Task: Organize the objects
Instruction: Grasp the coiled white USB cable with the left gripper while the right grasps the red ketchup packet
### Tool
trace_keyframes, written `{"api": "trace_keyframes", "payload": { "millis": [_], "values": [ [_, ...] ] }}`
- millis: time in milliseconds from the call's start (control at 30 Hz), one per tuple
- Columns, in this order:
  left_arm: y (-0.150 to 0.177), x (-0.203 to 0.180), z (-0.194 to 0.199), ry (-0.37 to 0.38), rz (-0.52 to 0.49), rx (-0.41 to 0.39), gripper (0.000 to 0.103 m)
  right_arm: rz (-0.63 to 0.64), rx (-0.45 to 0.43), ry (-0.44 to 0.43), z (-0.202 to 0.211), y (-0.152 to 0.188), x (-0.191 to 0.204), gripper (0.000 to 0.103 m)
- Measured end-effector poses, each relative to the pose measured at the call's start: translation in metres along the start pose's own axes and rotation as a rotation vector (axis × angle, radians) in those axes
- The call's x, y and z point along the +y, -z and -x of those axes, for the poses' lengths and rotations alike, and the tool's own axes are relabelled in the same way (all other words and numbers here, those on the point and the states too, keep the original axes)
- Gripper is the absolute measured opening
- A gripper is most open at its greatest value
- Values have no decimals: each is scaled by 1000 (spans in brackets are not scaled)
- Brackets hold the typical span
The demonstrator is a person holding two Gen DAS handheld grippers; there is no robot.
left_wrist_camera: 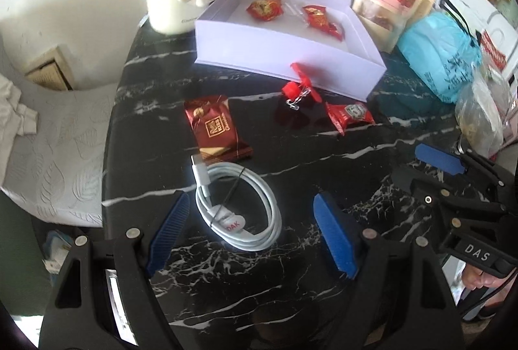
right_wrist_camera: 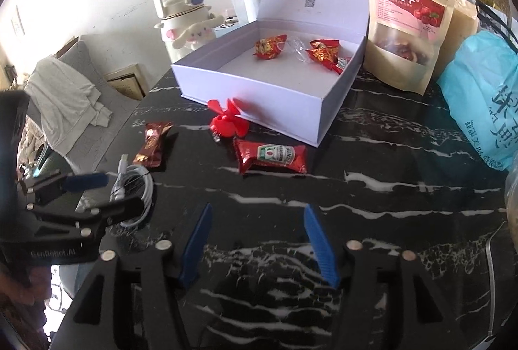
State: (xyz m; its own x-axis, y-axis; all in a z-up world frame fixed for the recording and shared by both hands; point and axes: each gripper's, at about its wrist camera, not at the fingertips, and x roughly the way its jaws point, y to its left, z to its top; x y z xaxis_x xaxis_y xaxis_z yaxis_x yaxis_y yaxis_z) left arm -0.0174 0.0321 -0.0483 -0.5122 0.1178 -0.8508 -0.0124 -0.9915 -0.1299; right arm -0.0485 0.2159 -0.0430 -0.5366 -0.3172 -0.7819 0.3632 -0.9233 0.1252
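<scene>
A black marble table (left_wrist_camera: pixel 291 301) is seen from both wrist cameras. The left gripper (left_wrist_camera: pixel 251 227) is held low over a coiled white cable (left_wrist_camera: pixel 239 207), its blue fingers (left_wrist_camera: pixel 168 233) spread wide to either side of the coil and not pressing on it. The right gripper (right_wrist_camera: pixel 257 241) is held over bare table, its jaws released and nothing between them.

An open white box (right_wrist_camera: pixel 275 91) is set further back, its lid raised; two red wrappers (right_wrist_camera: pixel 268 47) and a clear item are seen inside. Just in front of the box a red fan (right_wrist_camera: pixel 226 120) is lying, and beside it a ketchup sachet (right_wrist_camera: pixel 272 155). A brown snack pack (left_wrist_camera: pixel 215 129) is placed just beyond the cable. A pouch (right_wrist_camera: pixel 401 32) and a blue bag (right_wrist_camera: pixel 485 110) are stood right of the box, a white bottle (right_wrist_camera: pixel 184 23) left of it
</scene>
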Motion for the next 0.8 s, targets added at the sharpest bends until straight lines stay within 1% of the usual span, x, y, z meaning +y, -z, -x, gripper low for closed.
{"api": "trace_keyframes", "payload": {
  "millis": [133, 200, 400, 633, 700, 800],
  "values": [
    [3, 3, -9, -14, 34, 21, 79, -8, 3, -5, -13, -5, -2, 72],
    [5, 5, -12, -21, 44, 27, 79, -8, 7, -7, -19, -8, -2, 76],
    [5, 6, -22, -34, 56, 45, 79, -15, 10, -6, -36, -18, -3, 77],
    [3, 2, -27, -102, 23, 33, 79, -1, 15, -3, -52, -31, -6, 77],
    [4, 0, -29, -134, -2, 30, 79, 5, 22, -5, -58, -34, -6, 77],
    [0, 1, -31, -133, -4, 25, 80, 12, 32, 4, -66, -38, -5, 77]
  ]
}}
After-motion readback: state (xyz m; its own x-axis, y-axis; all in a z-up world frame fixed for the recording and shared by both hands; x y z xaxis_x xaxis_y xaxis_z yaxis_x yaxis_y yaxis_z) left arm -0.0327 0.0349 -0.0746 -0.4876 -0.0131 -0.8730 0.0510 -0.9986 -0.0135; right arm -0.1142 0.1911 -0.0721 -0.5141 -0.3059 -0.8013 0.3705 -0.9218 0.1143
